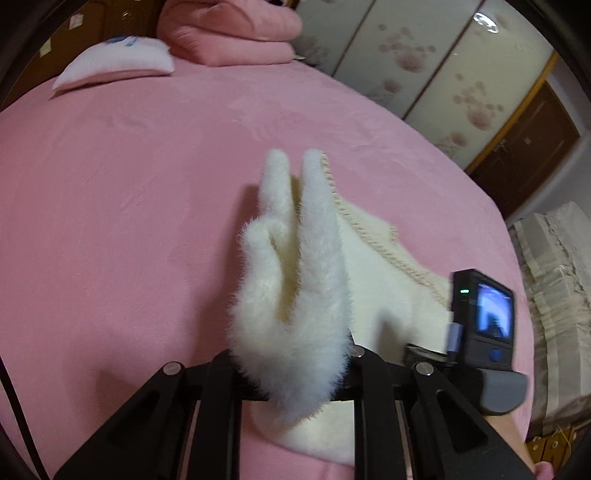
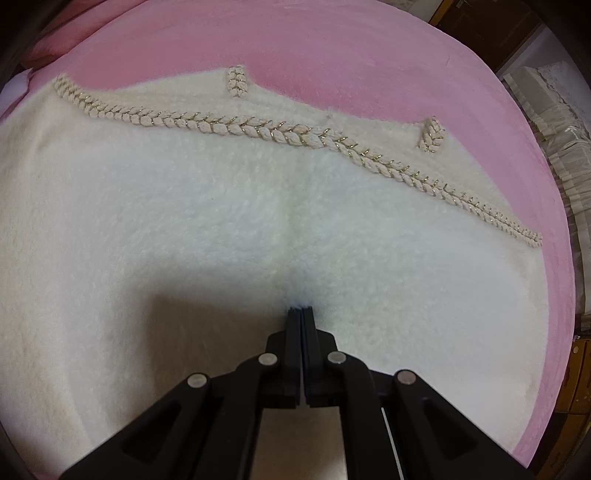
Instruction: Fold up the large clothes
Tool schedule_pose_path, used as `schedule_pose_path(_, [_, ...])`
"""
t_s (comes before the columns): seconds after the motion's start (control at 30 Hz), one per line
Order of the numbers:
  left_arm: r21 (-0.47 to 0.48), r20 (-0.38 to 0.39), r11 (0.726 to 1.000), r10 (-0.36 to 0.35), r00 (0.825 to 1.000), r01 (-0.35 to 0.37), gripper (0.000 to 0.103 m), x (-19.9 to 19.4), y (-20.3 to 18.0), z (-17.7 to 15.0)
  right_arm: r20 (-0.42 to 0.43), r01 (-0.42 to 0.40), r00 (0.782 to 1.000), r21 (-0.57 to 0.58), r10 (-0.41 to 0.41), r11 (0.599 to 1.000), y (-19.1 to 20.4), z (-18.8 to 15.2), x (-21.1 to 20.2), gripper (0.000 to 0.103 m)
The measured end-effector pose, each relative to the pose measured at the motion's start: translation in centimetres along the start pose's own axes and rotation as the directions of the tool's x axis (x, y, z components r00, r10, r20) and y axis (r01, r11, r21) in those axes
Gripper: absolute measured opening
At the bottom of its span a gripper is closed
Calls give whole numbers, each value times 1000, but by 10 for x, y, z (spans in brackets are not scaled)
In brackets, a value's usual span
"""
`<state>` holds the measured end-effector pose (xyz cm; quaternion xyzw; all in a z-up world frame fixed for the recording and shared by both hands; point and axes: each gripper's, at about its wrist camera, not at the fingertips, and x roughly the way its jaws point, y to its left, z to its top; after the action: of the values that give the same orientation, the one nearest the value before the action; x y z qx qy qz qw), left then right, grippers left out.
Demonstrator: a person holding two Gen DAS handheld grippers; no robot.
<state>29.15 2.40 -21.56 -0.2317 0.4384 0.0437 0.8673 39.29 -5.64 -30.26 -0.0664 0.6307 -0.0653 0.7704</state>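
On my far left, toward the head of the pink bed (image 1: pixel 129 192), lie a pale pillow (image 1: pixel 118 61) and a folded pink blanket (image 1: pixel 232 29), both well apart from the work. Nearer, my left gripper (image 1: pixel 291 373) has a thick bunch of the fluffy white garment (image 1: pixel 295 280) between its jaws: the fabric fills the gap and rises in two standing folds ahead of me, so the jaws are clamped on the cloth, held apart only by its bulk. From that bunch the garment runs away to my right, its braided trim (image 1: pixel 369 229) slanting down toward the other tool's camera body (image 1: pixel 484 314).

To the right, my right gripper (image 2: pixel 301 314) has its jaws pressed together, tips touching the pile of the white garment (image 2: pixel 184 229), which lies flat over the bed (image 2: pixel 332 48). Whether a pinch of cloth sits between them I cannot tell. The braided trim (image 2: pixel 280 133) crosses the view from side to side beyond my tips, with two short braided tabs past it.

So the garment's long axis runs from one hand to the other, the left holding the raised end, the right at the flat end. I judge the coming fold turns on carrying the left's bunch over toward the right, along that axis, while the right anchors the body.
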Motion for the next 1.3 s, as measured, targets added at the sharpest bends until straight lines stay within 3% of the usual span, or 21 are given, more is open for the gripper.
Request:
schedule_pose_path(0.13, [32, 48, 997, -69, 996, 68, 14, -11, -23, -4, 18, -34, 999, -18, 34, 999, -4, -6, -3, 3])
schedule_pose_path(0.47, [173, 120, 983, -78, 990, 57, 13, -26, -98, -18, 44, -173, 983, -119, 180, 978, -35, -11, 1, 3])
schedule_pose_path(0.57, [205, 131, 976, -99, 986, 70, 13, -40, -123, -26, 61, -229, 969, -158, 241, 960, -50, -16, -1, 2])
schedule_pose_path(0.67, [228, 128, 969, -127, 984, 96, 13, -56, -142, -37, 68, -338, 933, -164, 352, 927, -73, -22, -1, 0])
schedule_pose_path(0.8, [306, 99, 945, -156, 983, 119, 12, -68, -193, -66, 18, -519, 853, -78, 522, 851, -118, -25, 7, 0])
schedule_pose_path(0.97, [385, 32, 914, -149, 988, 125, 12, -76, -253, -105, -37, -643, 765, 3, 643, 766, -170, -43, 22, 0])
schedule_pose_path(1.03, [414, -9, 897, -165, 986, 154, 13, -77, -272, -123, -31, -736, 672, 82, 740, 672, -198, -57, 38, 0])
schedule_pose_path(1.1, [490, -34, 857, -164, 986, 159, 13, -75, -294, -140, -3, -810, 574, 146, 819, 568, -223, -72, 53, 0])
schedule_pose_path(1.13, [531, -35, 834, -157, 987, 152, 13, -75, -305, -146, 12, -830, 540, 170, 841, 531, -231, -77, 58, 0])
schedule_pose_path(1.2, [601, -37, 788, -142, 989, 136, 13, -73, -322, -158, 44, -859, 487, 208, 872, 468, -245, -87, 66, 0])
schedule_pose_path(1.23, [615, -39, 778, -138, 990, 132, 13, -75, -327, -163, 56, -868, 467, 219, 882, 446, -250, -90, 69, 0])
schedule_pose_path(1.3, [628, -42, 768, -130, 991, 127, 13, -73, -331, -163, 58, -874, 454, 222, 889, 432, -255, -92, 70, 0])
